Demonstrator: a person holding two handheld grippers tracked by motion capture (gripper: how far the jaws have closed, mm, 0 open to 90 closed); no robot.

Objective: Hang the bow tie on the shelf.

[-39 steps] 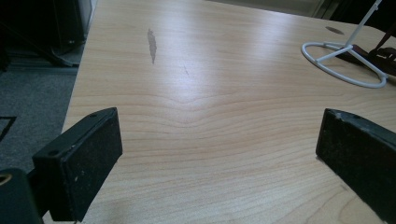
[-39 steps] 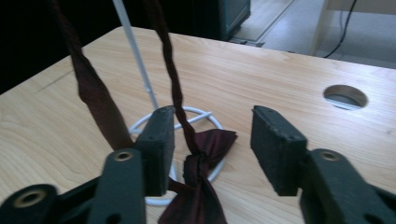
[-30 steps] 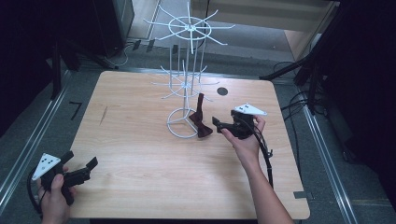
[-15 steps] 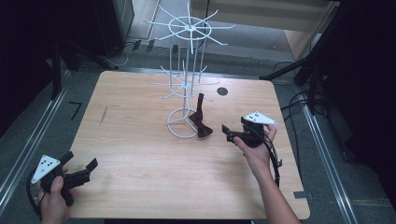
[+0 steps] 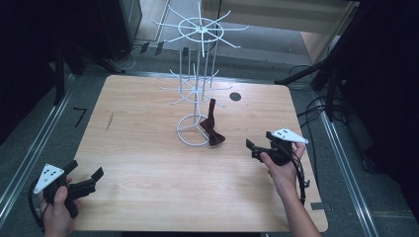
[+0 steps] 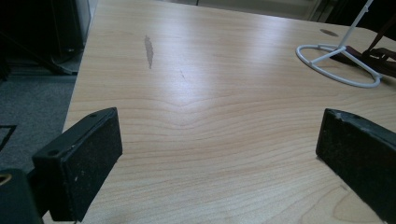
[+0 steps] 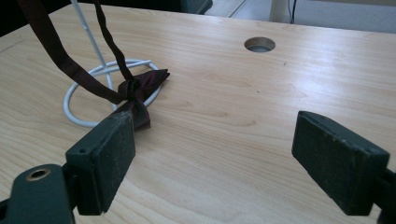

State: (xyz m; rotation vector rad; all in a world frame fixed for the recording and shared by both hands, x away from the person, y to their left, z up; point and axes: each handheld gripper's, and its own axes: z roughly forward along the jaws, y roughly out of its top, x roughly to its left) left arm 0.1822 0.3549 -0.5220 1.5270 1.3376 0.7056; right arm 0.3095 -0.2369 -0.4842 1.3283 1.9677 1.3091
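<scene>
A pale wooden table (image 5: pixel 148 148) with rounded corners stands on grey floor (image 5: pixel 29 133) between metal rails, dark surroundings on both sides. A round hole (image 5: pixel 235 97) pierces its far edge. The dark maroon bow tie (image 5: pixel 211 129) hangs by its strap from a white wire rack (image 5: pixel 197 89), its bow lying on the rack's ring base. The right gripper (image 5: pixel 251 146) sits near it — jaws wide, empty. The left gripper (image 5: pixel 94 177), at the near left corner, is also spread open.
</scene>
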